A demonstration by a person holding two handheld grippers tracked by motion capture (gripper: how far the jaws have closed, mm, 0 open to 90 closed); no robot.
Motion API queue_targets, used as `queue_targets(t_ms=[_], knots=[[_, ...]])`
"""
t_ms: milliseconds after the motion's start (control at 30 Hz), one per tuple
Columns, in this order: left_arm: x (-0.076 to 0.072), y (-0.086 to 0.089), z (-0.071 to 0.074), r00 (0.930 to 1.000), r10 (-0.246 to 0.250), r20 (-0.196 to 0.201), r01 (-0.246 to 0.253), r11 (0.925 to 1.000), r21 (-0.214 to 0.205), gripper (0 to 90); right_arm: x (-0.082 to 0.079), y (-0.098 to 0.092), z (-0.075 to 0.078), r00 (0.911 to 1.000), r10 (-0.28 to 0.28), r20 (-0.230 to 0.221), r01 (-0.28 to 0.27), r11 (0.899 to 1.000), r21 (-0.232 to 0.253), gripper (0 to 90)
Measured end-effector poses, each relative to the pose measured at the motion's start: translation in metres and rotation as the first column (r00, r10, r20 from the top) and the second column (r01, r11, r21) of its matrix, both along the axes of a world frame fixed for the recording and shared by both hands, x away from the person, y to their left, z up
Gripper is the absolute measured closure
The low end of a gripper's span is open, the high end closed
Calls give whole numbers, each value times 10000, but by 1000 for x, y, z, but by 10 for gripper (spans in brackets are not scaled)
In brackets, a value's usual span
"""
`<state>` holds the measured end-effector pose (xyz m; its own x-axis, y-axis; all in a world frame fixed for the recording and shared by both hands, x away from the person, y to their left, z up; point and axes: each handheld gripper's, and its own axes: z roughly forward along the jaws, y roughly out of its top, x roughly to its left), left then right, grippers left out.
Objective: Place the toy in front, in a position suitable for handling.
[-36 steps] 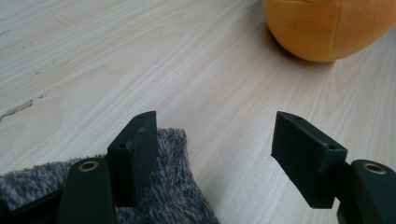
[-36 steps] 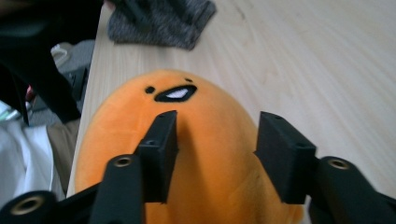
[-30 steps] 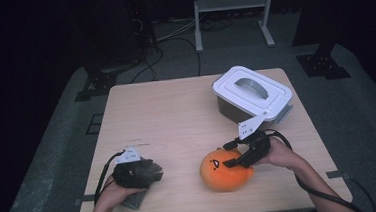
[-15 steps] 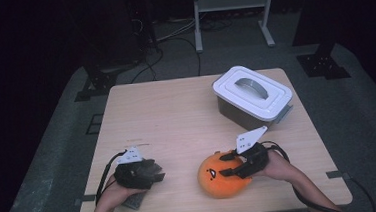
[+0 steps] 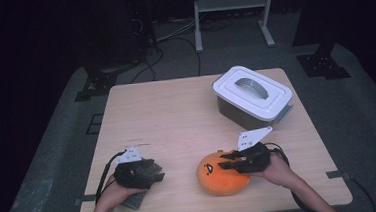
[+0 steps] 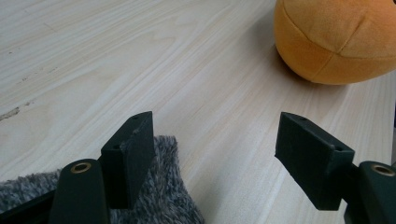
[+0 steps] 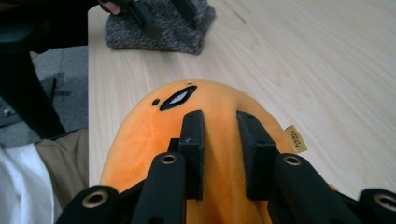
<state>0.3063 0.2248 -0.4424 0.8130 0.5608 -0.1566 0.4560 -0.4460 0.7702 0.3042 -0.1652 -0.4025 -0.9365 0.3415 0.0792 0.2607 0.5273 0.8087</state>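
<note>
The right gripper [image 7: 219,154] has just been closing, and its two black jaws now stand narrow, pinching a ridge of fabric on top of the round orange plush toy with a stitched black eye [image 7: 187,126]; the nap bulges up between the pads, so the grip looks to be on the skin and some stuffing, not on the whole body. In the high view this gripper [image 5: 232,161] lies across the plush toy [image 5: 221,176], which sits near the front edge of the pale wooden table [image 5: 177,122], right of centre. The toy should be light and soft, squashing under pressure and springing back; its fuzzy cover gives good friction, so slipping seems unlikely, though a shallow pinch may stretch the fabric and let the body sag or swing when raised. A deeper bite across the crown would hold more surely. The left gripper [image 6: 215,149] rests with jaws apart and nothing between them, over a grey fuzzy cloth [image 6: 159,205]. A lidded white plastic box with a grey handle [image 5: 251,89] stands well behind.
</note>
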Motion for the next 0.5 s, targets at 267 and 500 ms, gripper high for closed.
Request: queue_targets(t_ms=[267, 500], knots=[[0, 1, 0, 10000, 47, 27, -47, 10000, -76, 263, -7, -6, -1, 9975, -657, 278, 646, 9972, 387, 731], [3, 1, -1, 9997, 201, -118, -203, 9996, -195, 221, -12, -14, -9, 9989, -433, -179, 444, 9968, 667, 573]])
